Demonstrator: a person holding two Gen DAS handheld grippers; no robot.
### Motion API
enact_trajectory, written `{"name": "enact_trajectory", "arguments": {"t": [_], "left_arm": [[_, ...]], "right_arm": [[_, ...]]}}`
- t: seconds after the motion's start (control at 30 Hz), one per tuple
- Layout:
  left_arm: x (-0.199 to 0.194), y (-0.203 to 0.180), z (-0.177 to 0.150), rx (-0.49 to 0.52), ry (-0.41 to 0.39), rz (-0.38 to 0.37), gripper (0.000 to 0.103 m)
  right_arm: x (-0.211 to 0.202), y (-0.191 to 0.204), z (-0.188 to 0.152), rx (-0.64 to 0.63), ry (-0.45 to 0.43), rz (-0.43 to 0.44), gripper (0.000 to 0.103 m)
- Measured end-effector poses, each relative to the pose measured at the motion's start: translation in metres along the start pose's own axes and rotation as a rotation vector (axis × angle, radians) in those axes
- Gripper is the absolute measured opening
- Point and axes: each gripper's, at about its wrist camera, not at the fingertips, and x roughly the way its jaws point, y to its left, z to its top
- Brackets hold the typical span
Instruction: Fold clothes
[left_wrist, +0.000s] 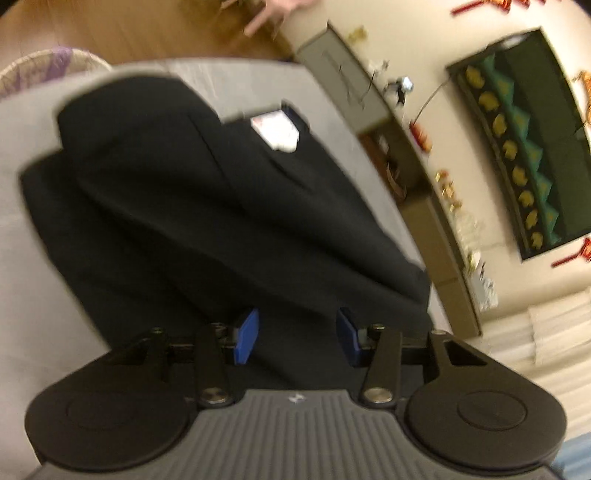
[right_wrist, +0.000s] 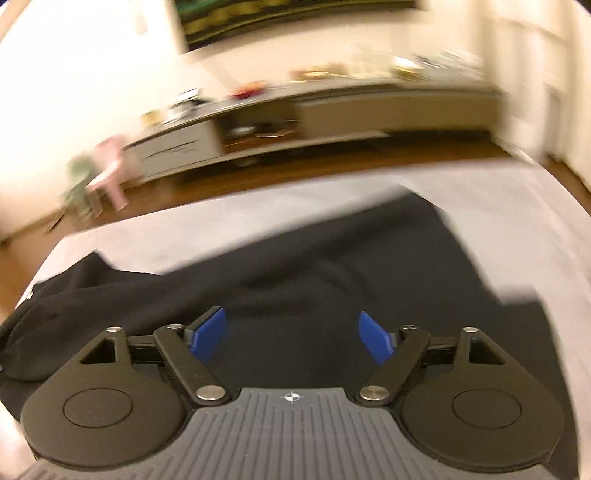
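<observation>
Black garment lying limp on grey sheet; left gripper, right gripper gaping, gripping nothing; probably light, pinching an edge.

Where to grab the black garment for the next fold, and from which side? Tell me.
Probably the black garment at its near hem, just ahead of the left gripper, whose jaws are open. Come in low from the near side, over the grey sheet: that edge looks thin and flat, while the end by the white label is layered and bunched. Blur hides the exact edge.
</observation>
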Motion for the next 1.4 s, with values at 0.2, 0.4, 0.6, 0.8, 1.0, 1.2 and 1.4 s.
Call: {"name": "enact_trajectory", "arguments": {"t": [0.2, 0.4, 0.6, 0.8, 1.0, 1.2, 1.4], "left_arm": [[0.005, 0.017, 0.013, -0.03, 0.008, 0.011, 0.05], [0.014, 0.007, 0.011, 0.009, 0.026, 0.008, 0.055], [0.019, 0.007, 0.014, 0.016, 0.038, 0.001, 0.055], [0.019, 0.007, 0.016, 0.035, 0.041, 0.005, 0.055], [0.012, 0.011, 0.016, 0.008, 0.023, 0.019, 0.055], [0.009, 0.009, 0.009, 0.005, 0.03, 0.038, 0.055], [-0.001, 0.014, 0.004, -0.021, 0.016, 0.047, 0.057]], "right_arm": [[0.113, 0.058, 0.061, -0.075, 0.206, 0.168, 0.088], [0.155, 0.137, 0.072, -0.633, 0.355, 0.346, 0.089], [0.167, 0.168, 0.062, -0.969, 0.466, 0.405, 0.089], [0.181, 0.181, 0.056, -1.059, 0.591, 0.408, 0.012], [0.068, 0.177, 0.016, -1.153, 0.328, 0.333, 0.001], [-0.025, 0.156, -0.122, -1.087, 0.325, 0.28, 0.004], [-0.067, 0.114, -0.104, -0.698, 0.202, 0.228, 0.046]]}}
